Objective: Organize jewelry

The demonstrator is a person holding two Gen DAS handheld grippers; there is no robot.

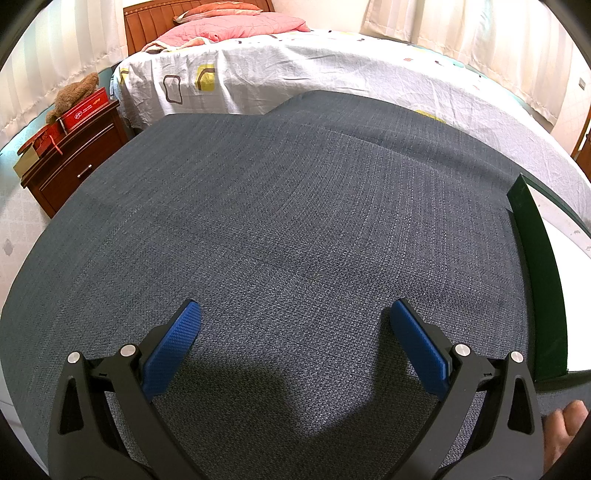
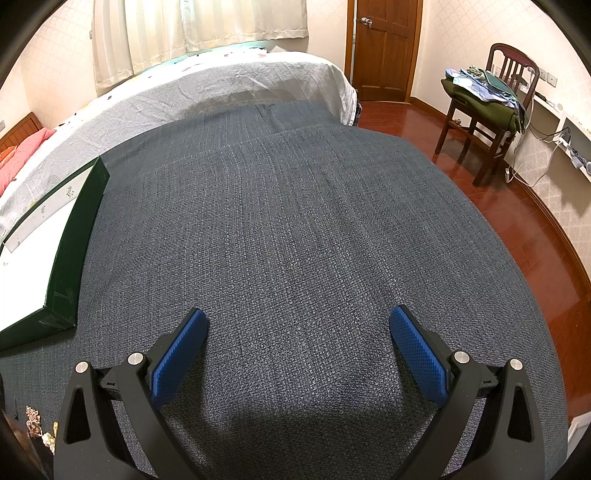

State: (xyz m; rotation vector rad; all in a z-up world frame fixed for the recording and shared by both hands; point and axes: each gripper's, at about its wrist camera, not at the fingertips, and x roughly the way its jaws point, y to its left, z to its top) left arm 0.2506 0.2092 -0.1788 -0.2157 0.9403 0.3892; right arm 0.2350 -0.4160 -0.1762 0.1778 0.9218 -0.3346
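At near left of right tool (image 2: 297,345): jewelry (image 2: 37,424), small, light, snag-prone; best pinched by one piece. Both tools, left (image 1: 295,338) included, spread wide, empty.

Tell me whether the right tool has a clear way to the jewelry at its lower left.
Probably yes: the right tool is open and empty, and only bare cloth shows near the jewelry, though it sits behind the fingertips.

A home bedroom is shown by a made bed (image 1: 295,70) with pink pillows (image 1: 236,26), a wooden nightstand (image 1: 74,155), curtains (image 2: 199,33) and a clothes-laden chair (image 2: 487,107).
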